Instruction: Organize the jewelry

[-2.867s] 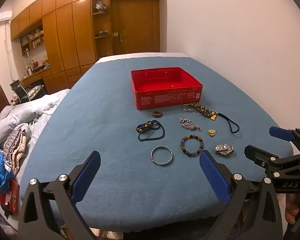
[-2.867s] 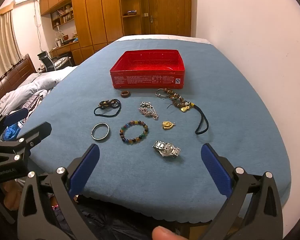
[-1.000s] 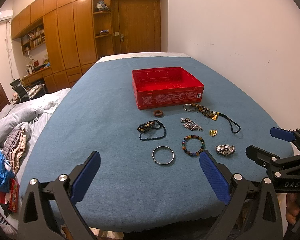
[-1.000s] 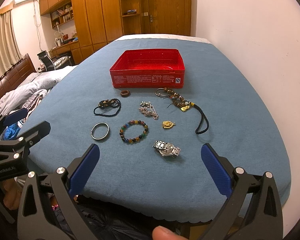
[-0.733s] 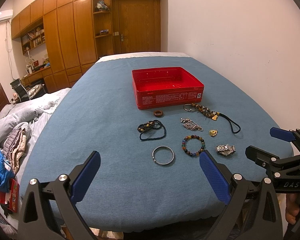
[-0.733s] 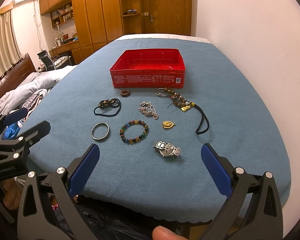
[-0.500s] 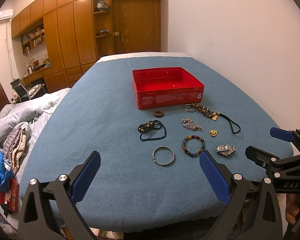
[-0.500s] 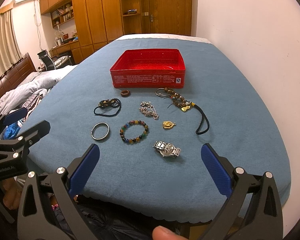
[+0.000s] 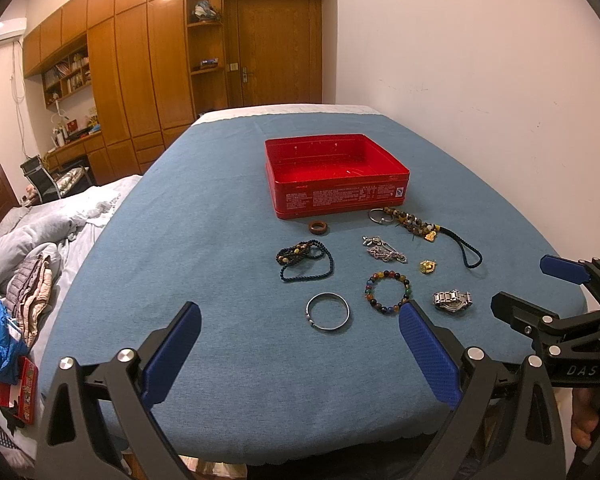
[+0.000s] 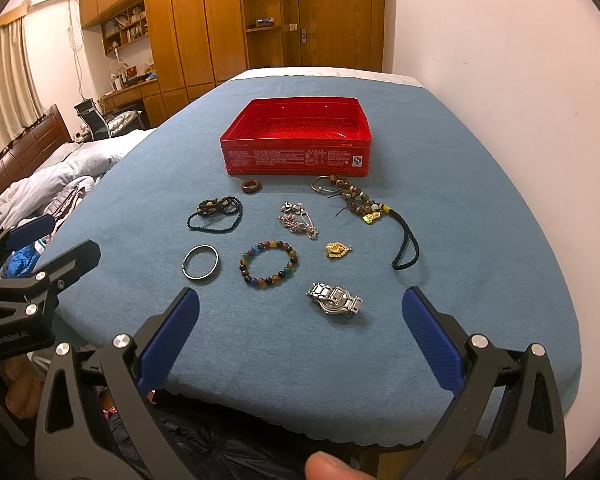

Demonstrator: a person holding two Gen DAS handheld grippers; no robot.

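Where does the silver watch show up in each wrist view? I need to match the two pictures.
Left wrist view: the silver watch lies right of centre, just beyond the left gripper's right fingertip.
Right wrist view: the silver watch lies low in the middle, between the open fingers of the right gripper.
Shared landmark: the red tin stands beyond it in both, the multicoloured bead bracelet just to its left.

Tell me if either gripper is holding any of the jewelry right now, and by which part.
Nothing is held. The left gripper and the right gripper are both open and bare, short of the pieces lying on the blue cloth.
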